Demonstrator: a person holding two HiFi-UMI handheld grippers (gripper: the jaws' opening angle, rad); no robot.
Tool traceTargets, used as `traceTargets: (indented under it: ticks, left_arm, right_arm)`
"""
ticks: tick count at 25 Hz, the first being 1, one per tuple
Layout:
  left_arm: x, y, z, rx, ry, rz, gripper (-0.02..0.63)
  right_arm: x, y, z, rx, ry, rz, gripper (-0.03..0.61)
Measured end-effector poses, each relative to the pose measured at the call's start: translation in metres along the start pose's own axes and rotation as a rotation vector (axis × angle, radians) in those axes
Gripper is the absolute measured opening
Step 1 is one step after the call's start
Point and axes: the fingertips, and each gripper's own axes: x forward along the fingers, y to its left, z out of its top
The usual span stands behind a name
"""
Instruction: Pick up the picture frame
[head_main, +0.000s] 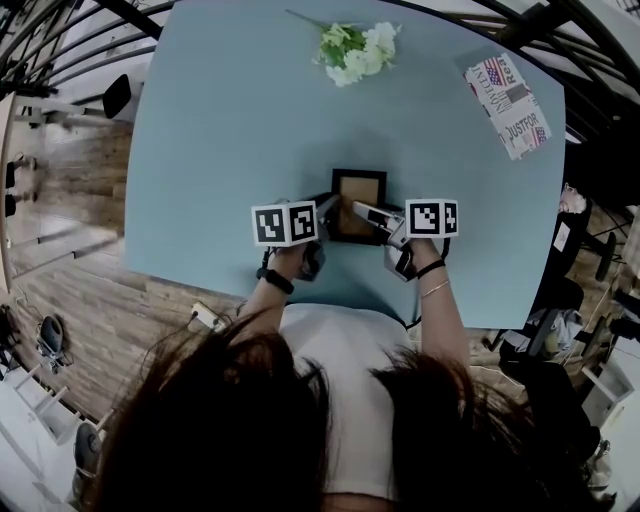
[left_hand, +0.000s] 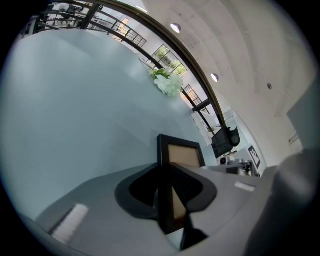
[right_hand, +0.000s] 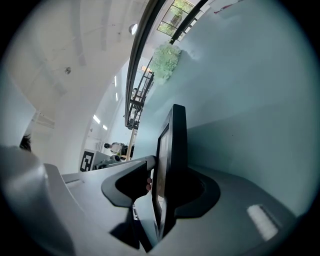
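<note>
On the near part of the pale blue table, the left gripper comes in from the left and its jaws are closed on the left edge of the picture frame. Both pads lie against the dark moulding. The frame is a small rectangle with a broad black border and a plain tan panel inside, and nothing can be read on the panel. It sits between the two grippers, with its face turned up toward the head camera. I cannot tell if it lies flat or is tilted. From the right, the right gripper has its jaws spread wide around the frame's right edge, one jaw clearly apart from the face. Further back lies a bunch of white flowers and, at the far right corner, a printed booklet.
</note>
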Motion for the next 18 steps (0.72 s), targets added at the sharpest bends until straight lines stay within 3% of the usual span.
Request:
traceTargets:
  ticks: [9,15,18]
  left_arm:
    - [-0.0002,-0.0006,-0.0006,-0.015,-0.001,-0.021,0.137]
    - [-0.0006,-0.0007,0.0000,-0.020,0.002,-0.032,0.138]
    - [-0.0005,-0.0005,0.0005,-0.025,0.004,-0.037,0.138]
  right_arm:
    - [0.0061,0.0006,0.0044,0.011,-0.036,-0.001,0.146]
    - [0.0055,-0.0059,0.0050,0.012,-0.054,-0.028,0.049]
    - [0.0056,-0.0055,0.0058,0.034,-0.072,-0.012,0.041]
